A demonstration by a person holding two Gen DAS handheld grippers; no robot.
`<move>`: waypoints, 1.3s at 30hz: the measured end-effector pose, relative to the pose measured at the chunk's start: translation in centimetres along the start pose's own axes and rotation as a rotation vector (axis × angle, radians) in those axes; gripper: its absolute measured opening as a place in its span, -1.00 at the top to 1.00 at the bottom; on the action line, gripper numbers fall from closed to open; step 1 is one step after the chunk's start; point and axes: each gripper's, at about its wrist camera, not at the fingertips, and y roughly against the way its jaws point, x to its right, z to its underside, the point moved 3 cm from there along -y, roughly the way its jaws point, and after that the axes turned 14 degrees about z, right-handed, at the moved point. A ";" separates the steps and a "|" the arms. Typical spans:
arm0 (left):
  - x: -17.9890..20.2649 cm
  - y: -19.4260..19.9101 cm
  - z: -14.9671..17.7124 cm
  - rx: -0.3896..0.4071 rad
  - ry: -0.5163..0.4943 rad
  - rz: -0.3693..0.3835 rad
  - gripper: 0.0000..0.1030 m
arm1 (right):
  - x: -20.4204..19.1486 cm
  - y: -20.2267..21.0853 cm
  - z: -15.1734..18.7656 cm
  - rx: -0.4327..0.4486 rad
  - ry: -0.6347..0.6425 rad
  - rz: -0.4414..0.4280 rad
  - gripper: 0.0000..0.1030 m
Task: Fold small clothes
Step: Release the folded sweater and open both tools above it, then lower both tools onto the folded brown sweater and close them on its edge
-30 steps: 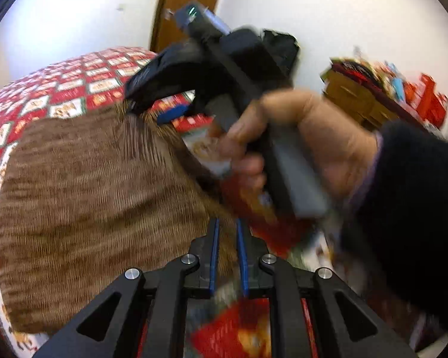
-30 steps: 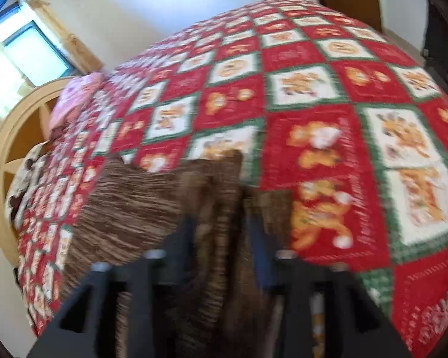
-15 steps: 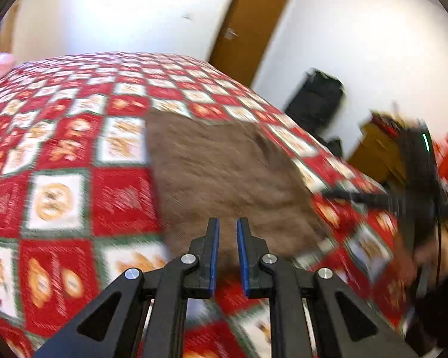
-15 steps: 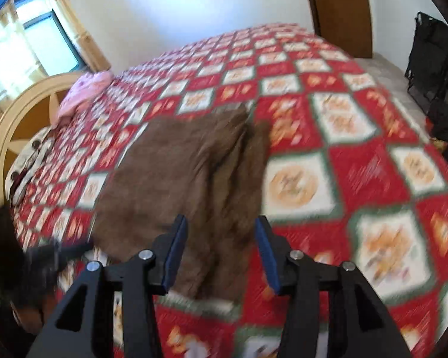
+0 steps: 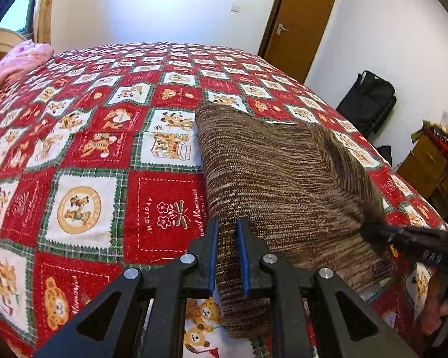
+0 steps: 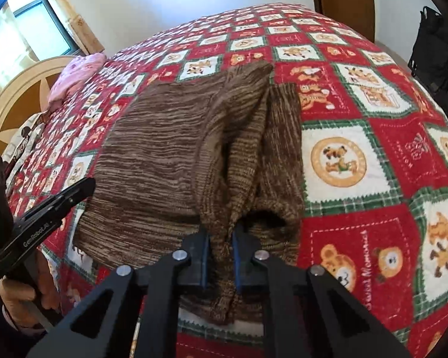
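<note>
While the brown sweater (image 5: pixel 283 179) lies on the bed (image 5: pixel 83 155), partly folded with a sleeve tucked in, my left gripper (image 5: pixel 227 253) looks clenched on its near edge; right gripper (image 6: pixel 219 256) pinches bunched fabric. Folds remain.

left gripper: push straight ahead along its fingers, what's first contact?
Likely the brown knit garment: the left gripper already has its near edge between the fingers. Beyond that lies the red patchwork bedspread.

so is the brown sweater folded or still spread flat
Partly folded. The brown sweater lies on the quilt with one side doubled over the body, a ridge down its middle. Right gripper pinches its near edge.
</note>
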 end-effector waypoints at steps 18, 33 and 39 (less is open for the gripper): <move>0.3 -1.8 1.4 -0.115 -0.009 -0.072 -0.40 | 4.0 3.7 0.7 0.067 -0.048 0.076 0.48; 1.5 -1.8 -4.1 -0.115 -0.126 -0.201 -0.40 | -2.8 -1.2 -8.5 0.150 0.127 0.172 0.64; 0.9 -6.2 -5.5 -0.159 -0.073 -0.183 -0.40 | 1.0 -6.7 -9.5 0.038 0.034 0.270 0.69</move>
